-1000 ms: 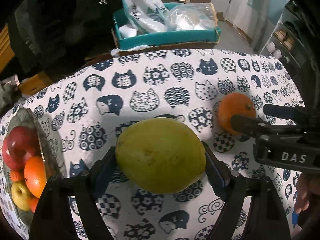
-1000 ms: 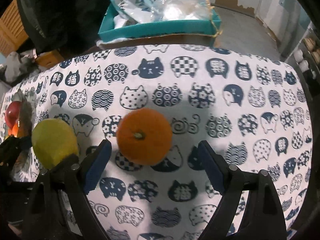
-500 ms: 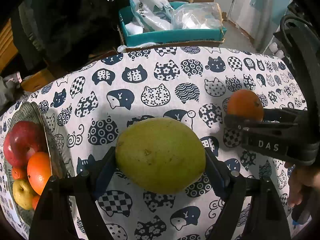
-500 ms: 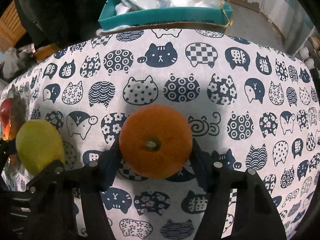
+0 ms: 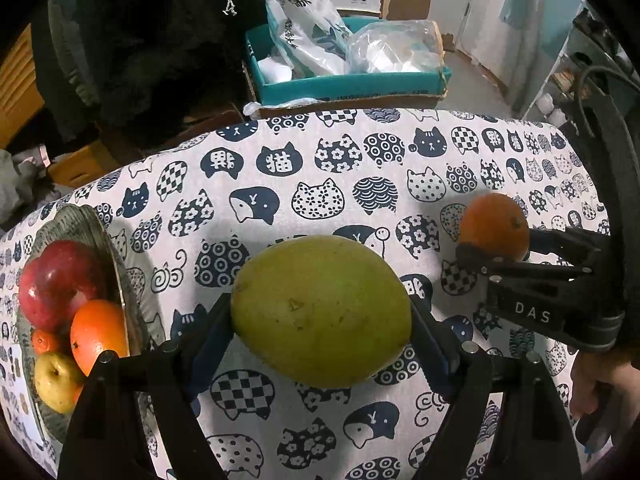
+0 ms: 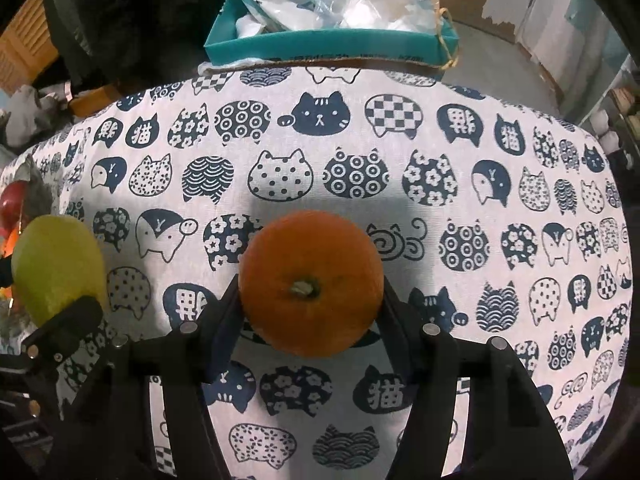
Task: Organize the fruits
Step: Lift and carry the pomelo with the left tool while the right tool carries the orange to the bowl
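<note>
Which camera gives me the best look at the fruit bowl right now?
The left wrist view: the bowl sits at its left edge with a red apple, an orange and a yellow apple visible inside. The right wrist view catches only a sliver of it at the far left.
</note>
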A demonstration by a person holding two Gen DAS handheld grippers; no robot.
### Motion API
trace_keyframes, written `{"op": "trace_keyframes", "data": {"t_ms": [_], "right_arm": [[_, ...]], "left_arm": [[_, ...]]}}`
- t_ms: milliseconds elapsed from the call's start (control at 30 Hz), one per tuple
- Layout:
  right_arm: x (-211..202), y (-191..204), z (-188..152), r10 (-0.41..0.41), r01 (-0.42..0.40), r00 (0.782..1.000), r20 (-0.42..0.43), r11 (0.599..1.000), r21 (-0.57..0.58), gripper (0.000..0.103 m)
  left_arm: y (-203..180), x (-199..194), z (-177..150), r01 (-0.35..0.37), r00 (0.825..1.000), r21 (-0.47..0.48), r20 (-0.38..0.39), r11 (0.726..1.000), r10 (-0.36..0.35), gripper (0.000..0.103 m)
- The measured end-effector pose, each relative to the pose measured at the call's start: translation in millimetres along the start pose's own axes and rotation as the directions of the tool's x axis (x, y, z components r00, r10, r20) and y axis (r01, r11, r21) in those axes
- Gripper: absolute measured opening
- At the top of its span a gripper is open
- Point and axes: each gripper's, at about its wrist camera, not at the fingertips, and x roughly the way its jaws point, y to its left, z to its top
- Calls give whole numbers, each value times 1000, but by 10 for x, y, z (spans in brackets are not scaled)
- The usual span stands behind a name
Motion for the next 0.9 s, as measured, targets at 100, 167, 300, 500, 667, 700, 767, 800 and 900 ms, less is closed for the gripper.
{"op": "trace_keyframes", "data": {"t_ms": [100, 167, 300, 500, 667, 700, 767, 800, 900], "right_arm": [[-54, -1, -16, -2, 2, 1000, 17, 1000, 2, 62], [-108, 6, -29, 2, -2, 999, 33, 1000, 5, 62], [-243, 27, -49, 6, -5, 998, 66, 1000, -9, 62], [-485, 88, -58, 9, -8, 993, 116, 1000, -12, 62], [-722, 122, -45, 16, -14, 986, 166, 1000, -12, 62], [-764, 132, -42, 17, -15, 984, 175, 1000, -13, 62], [-880, 172, -39, 17, -13, 980, 196, 1000, -20, 62], [-929, 186, -43, 16, -11, 979, 204, 1000, -23, 62], [-1113, 249, -34, 16, -10, 972, 234, 1000, -28, 62]], "left_arm": [[21, -61, -13, 1, 1000, -3, 8, 1000, -1, 85], [34, -108, -11, 2, 1000, -8, 15, 1000, -2, 85], [62, -215, -5, 4, 1000, -16, 31, 1000, -4, 85], [120, -420, -24, -2, 998, -21, 64, 1000, 4, 85], [208, -624, -30, 12, 996, -45, 92, 999, -7, 85], [224, -678, -30, 12, 995, -48, 102, 999, -7, 85], [264, -790, -29, 12, 993, -53, 120, 999, -6, 85], [285, -844, -29, 13, 992, -55, 130, 998, -6, 85], [339, -1005, -33, 8, 988, -60, 154, 998, 1, 85]]}}
